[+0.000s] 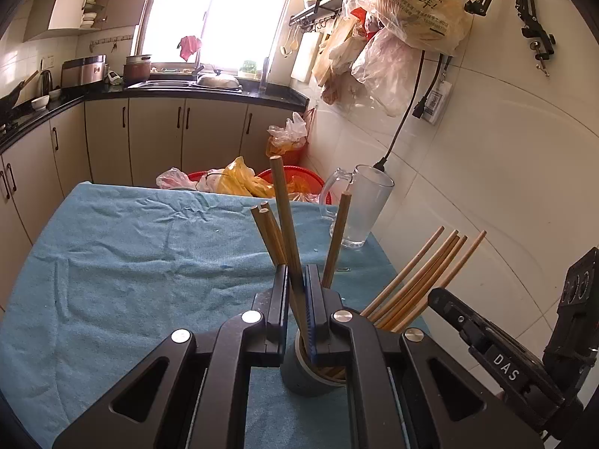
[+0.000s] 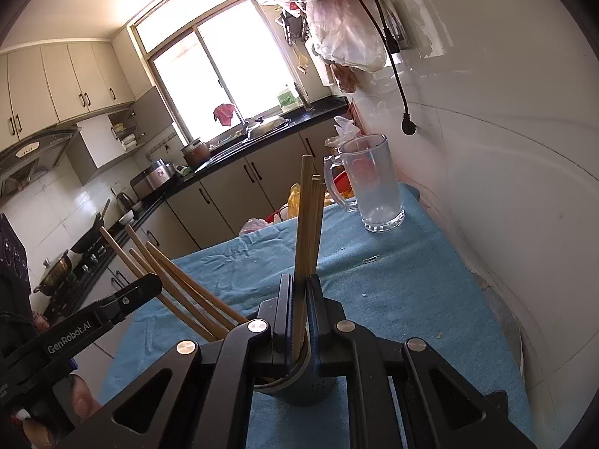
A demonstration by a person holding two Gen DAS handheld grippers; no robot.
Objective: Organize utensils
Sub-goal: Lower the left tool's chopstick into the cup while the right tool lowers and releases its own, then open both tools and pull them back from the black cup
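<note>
We have the left gripper (image 1: 298, 292) pinching one chopstick (image 1: 284, 217) and the right gripper (image 2: 299, 299) pinching a few chopsticks (image 2: 310, 217), all standing in the grey holder (image 1: 305, 378) on the blue cloth (image 1: 131, 262) (empty glass mug (image 2: 374, 187) nearby). We should lift straight, keeping tips clear of the rim.

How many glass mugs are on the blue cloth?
1. The glass mug stands upright at the far right corner of the blue cloth, beside the tiled wall. Some of the near cloth is hidden, so another could be missed.
</note>
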